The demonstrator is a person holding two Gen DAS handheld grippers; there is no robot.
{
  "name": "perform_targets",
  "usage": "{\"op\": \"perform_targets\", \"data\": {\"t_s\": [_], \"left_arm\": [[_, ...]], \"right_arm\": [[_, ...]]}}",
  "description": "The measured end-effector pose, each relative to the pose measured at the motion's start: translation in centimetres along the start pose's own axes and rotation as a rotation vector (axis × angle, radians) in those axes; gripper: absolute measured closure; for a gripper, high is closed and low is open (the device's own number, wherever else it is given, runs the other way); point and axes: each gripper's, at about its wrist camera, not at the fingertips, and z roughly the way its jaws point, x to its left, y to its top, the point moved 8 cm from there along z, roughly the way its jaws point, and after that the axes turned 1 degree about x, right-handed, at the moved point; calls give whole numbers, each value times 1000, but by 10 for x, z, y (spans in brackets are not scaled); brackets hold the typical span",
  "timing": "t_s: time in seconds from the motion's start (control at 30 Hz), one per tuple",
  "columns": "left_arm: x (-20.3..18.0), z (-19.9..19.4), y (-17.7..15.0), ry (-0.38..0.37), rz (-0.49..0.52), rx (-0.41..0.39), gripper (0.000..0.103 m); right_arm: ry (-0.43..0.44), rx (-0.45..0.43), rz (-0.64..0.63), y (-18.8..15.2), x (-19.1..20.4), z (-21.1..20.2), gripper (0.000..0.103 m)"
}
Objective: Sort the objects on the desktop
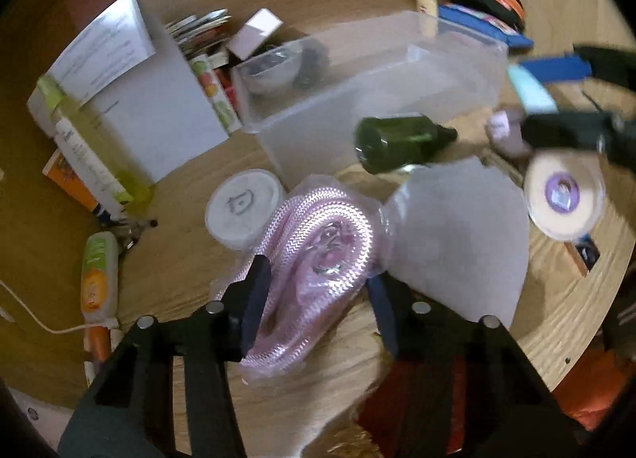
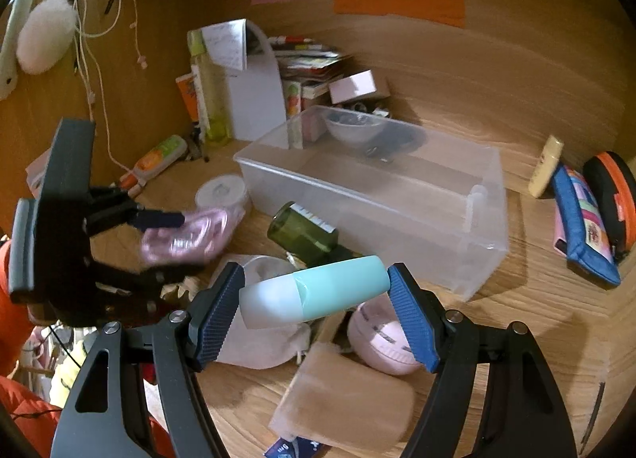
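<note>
In the left wrist view my left gripper [image 1: 318, 303] is shut on a pink coiled cable in a clear bag [image 1: 318, 251], with a pad on each side of the bag just above the wooden desk. In the right wrist view that left gripper [image 2: 179, 243] stands at the left with the pink cable bag [image 2: 190, 235] between its fingers. My right gripper [image 2: 316, 279] is shut on a mint-green and white tube [image 2: 318, 295], held crosswise between the blue pads. From the left wrist view the right gripper [image 1: 536, 100] is at the upper right. A clear plastic box [image 2: 357, 196] stands behind both.
A dark green bottle [image 2: 302, 233] lies on its side before the box. A white round jar [image 1: 242, 207], a white pouch [image 1: 457, 227] and a round disc [image 1: 564, 196] lie close by. Books and cartons [image 1: 151, 108] stand at the back left. A blue pencil case [image 2: 584, 227] lies at the right.
</note>
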Motion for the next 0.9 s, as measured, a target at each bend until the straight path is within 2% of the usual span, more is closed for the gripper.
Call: {"op": "perform_targets", "data": {"t_s": [0.17,0.43,0.6,0.8,0.87,0.9], "left_arm": [[15,0,6,-35,-67,0,67],[23,0,17,-57,-90,-14,78],[21,-12,17,-143,-115,-25,79],[1,-30,18,-168,-75,-62,82],[-6,-38,21,-193,-68,-77,95],[-9,-42,23,-195,-63,-87,96]], "right_arm": [[17,22,-25,1,8,9,32],[28,68,-89,2,27,25,32],[19,65,-104,4,27,24,32],[15,48,-64,4,17,16,32],[12,46,-58,4,15,13,32],[9,44,-58,3,15,11,32]]}}
